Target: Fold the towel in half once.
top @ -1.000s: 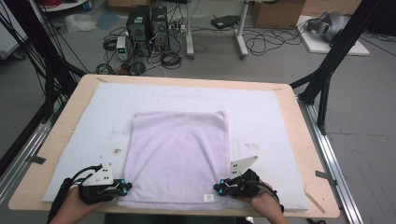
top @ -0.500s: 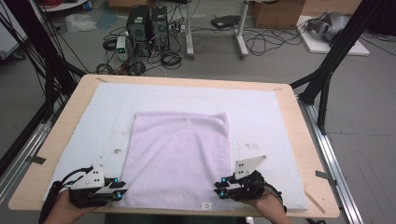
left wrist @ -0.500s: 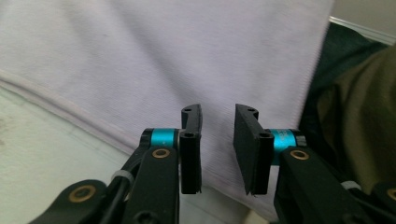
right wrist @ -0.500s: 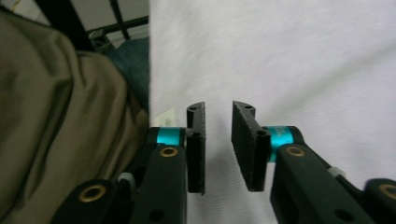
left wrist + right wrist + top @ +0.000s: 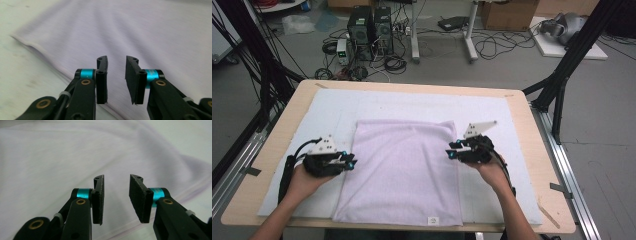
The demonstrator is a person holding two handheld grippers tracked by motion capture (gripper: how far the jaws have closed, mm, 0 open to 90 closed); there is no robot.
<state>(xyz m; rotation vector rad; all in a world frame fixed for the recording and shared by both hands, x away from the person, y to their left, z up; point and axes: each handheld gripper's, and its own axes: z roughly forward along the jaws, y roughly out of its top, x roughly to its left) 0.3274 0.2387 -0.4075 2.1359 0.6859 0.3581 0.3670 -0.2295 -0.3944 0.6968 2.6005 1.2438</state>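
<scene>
A lavender towel (image 5: pixel 402 165) lies folded flat on a white mat (image 5: pixel 337 107) that covers the wooden table (image 5: pixel 289 125). My left gripper (image 5: pixel 351 162) hovers at the towel's left edge, about halfway along it, pointing inward. In the left gripper view the left gripper (image 5: pixel 116 75) is open over the towel (image 5: pixel 150 32), its jaws having just narrowed a little, with nothing between them. My right gripper (image 5: pixel 449 152) hovers over the towel's right edge. In the right gripper view the right gripper (image 5: pixel 116 197) is open over the cloth (image 5: pixel 50 157), its jaws having just been opening, and holds nothing.
A small white tag (image 5: pixel 432 220) sits on the towel's near edge. Bare mat lies on both sides of the towel and beyond it. Black frame posts (image 5: pixel 562 85) flank the table. Computer towers (image 5: pixel 372 27) and cables lie on the floor behind.
Both grippers have left the towel's near corners and moved away from the person along its side edges, rising slightly. Their jaws, close together before, now stand apart. The towel lies as before.
</scene>
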